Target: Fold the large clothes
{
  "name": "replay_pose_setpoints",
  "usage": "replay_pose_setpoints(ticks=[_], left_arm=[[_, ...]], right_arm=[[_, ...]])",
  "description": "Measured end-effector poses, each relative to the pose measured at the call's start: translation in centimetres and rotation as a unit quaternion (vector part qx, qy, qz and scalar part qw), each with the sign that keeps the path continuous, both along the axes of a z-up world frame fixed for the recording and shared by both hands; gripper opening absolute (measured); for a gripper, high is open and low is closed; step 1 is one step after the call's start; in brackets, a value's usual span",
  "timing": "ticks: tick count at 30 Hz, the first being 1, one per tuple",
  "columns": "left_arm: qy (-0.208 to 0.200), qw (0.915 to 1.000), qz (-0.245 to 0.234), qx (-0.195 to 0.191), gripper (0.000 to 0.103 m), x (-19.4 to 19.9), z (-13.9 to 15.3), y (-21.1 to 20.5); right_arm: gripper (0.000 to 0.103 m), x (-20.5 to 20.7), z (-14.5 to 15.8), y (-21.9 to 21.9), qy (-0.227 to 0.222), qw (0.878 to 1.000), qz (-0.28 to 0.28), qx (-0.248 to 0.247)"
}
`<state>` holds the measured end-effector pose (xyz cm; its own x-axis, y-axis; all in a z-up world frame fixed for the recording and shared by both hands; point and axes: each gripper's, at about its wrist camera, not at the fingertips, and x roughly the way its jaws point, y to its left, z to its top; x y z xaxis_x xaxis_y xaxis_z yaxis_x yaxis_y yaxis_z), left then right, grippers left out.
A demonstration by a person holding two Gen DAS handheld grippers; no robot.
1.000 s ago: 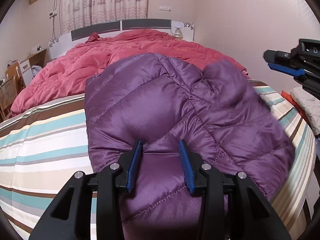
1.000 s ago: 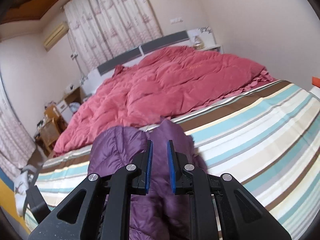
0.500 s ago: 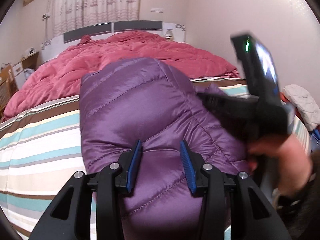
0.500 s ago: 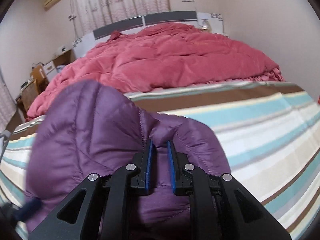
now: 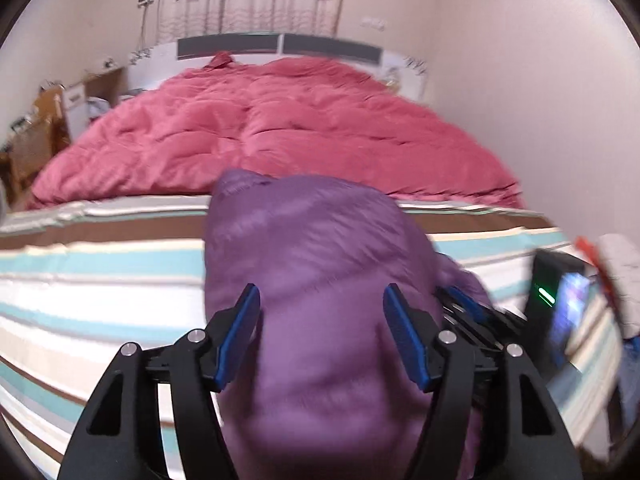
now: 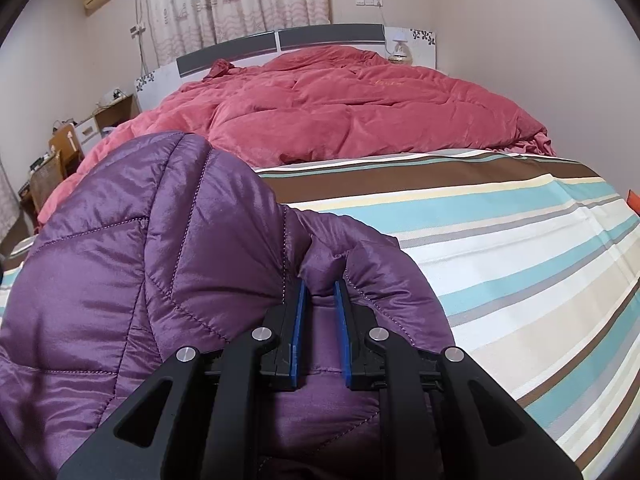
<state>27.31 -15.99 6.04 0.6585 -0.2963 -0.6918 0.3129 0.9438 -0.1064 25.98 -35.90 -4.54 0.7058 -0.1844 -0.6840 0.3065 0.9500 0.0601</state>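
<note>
Right gripper [image 6: 320,312]: jaws nearly closed, clenched on a pinched fold of the purple quilted jacket [image 6: 160,264]; the blue pads [image 6: 298,332] press the fabric from both sides, and the fold puckers just ahead of them. The jacket bulges to the left of this gripper and drapes under it.

Left gripper [image 5: 320,332]: jaws have just been opening and now stand wide apart. The jacket [image 5: 312,264] lies between them, yet the blue pads [image 5: 240,328] stand clear of the fabric on each side; the grip is released. This view is blurred by motion.

In the left wrist view the right gripper [image 5: 464,308] shows as a dark shape just right of the jacket, at its edge, with a black device [image 5: 560,300] bearing a green light and a lit screen further right.

Jacket: bunched into a mound on the near part of the bed [image 6: 520,264], resting on the sheet striped in brown, turquoise, cream and white. The sheet lies bare to the right of the jacket.

Beyond the jacket, a rumpled red duvet [image 6: 360,116] covers the far half of the bed up to the grey headboard [image 6: 280,44]. Patterned curtains [image 6: 240,0] hang behind the headboard. Wooden furniture [image 6: 60,156], cluttered, stands far left of the jacket, beside the bed.
</note>
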Motion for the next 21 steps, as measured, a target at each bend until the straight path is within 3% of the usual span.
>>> replay_pose_setpoints(ticks=[5,10,16,21], left_arm=[[0.027,0.9979,0.019,0.055,0.066,4.5,-1.9,-2.0],[0.048,0.9975,0.023,0.046,0.076,6.3,-4.7,-1.4],[0.043,0.9972,0.031,0.053,0.078,6.6,-7.3,-1.8],[0.045,0.9974,0.029,0.048,0.078,6.4,-7.4,-1.5]], right_arm=[[0.014,-0.1,0.1,0.2,-0.001,1.000,0.000,0.000],[0.014,-0.2,0.2,0.5,-0.001,1.000,0.000,-0.005],[0.014,0.6,-0.1,0.9,0.009,1.000,0.000,-0.019],[0.014,0.7,-0.2,1.0,0.013,1.000,0.003,-0.022]])
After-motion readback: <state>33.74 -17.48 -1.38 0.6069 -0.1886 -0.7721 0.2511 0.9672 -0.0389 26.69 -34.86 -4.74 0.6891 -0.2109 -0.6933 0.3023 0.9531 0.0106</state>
